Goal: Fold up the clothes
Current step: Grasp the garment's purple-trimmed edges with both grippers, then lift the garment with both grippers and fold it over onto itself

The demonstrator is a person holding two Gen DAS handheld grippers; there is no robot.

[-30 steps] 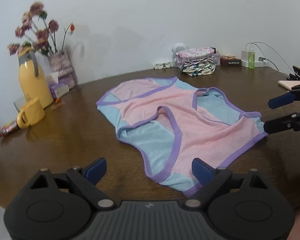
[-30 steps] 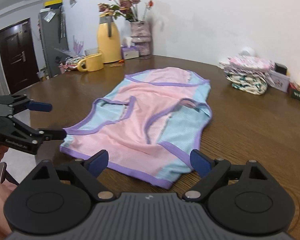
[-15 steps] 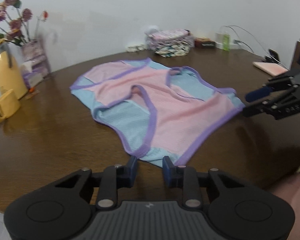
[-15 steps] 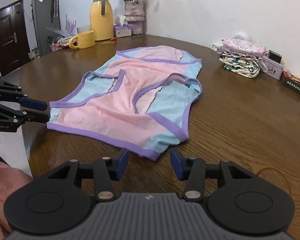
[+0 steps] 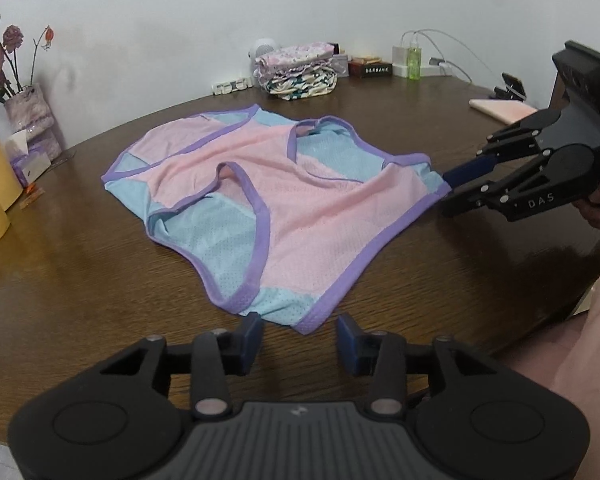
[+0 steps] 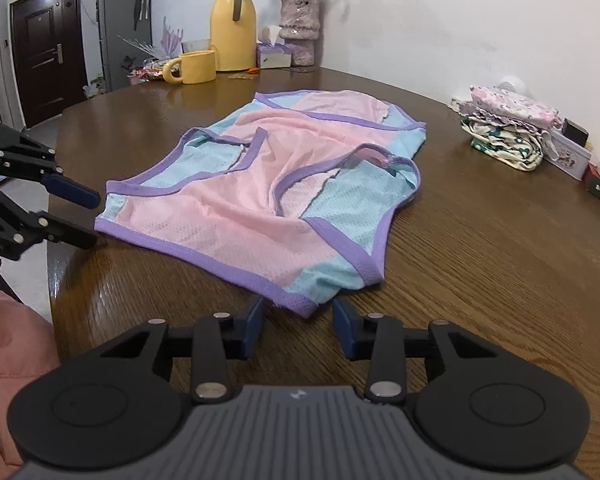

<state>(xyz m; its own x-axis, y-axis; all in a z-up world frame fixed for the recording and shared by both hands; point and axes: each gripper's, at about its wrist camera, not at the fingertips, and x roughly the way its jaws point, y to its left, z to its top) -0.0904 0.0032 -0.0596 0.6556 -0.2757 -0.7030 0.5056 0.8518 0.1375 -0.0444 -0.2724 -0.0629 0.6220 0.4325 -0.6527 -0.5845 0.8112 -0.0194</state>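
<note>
A pink and light-blue mesh tank top with purple trim (image 5: 284, 204) lies spread on the brown wooden table (image 5: 80, 272); it also shows in the right wrist view (image 6: 276, 196). My left gripper (image 5: 299, 334) is open, its pads on either side of the near hem corner. My right gripper (image 6: 298, 322) is open, its pads astride the other hem corner. Each gripper also shows in the other view, the right one (image 5: 450, 190) and the left one (image 6: 88, 218), both at the hem's ends.
A stack of folded clothes (image 5: 300, 70) sits at the back by the wall, with small boxes and a green bottle (image 5: 414, 58). A yellow jug (image 6: 233, 28), yellow mug (image 6: 192, 67), flower vase (image 6: 300, 28) and tissue box stand at the far end. The table edge is near me.
Both grippers closed part way from wide open and moved in low to the hem corners. The tank top has not moved.
</note>
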